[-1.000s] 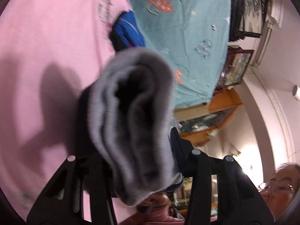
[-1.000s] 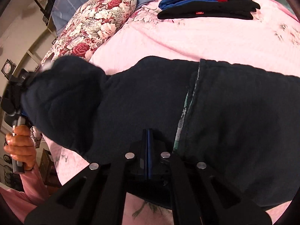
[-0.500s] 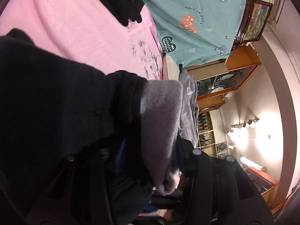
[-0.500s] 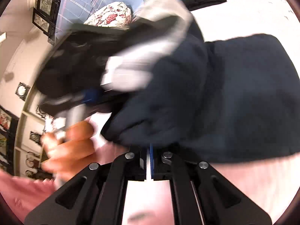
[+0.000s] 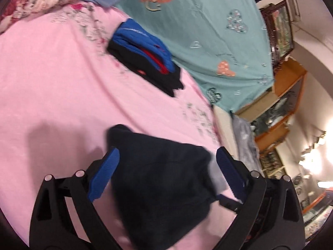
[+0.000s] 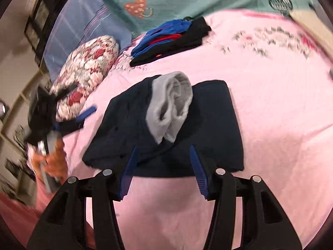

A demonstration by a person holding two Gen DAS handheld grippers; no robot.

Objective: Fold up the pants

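Note:
The dark navy pants lie folded on the pink bedspread, with a grey inside-out cuff lying on top. My right gripper hovers at the pants' near edge. Its jaws are opening, and the pads are not pressing on the fabric. In the left wrist view the pants lie between the blue pads of my left gripper, whose jaws are opening wide and hold nothing. The right wrist view shows the left gripper, blurred, at the pants' left side in a person's hand.
A stack of folded blue, red and black clothes sits further up the bed. A floral pillow lies at the left by a teal sheet with hearts. Wooden cabinets stand beyond the bed's right edge.
The left gripper carried the grey-cuffed pants leg over onto the folded pants and let go. The right gripper also opened and released the fabric. Both have drawn back from the pants.

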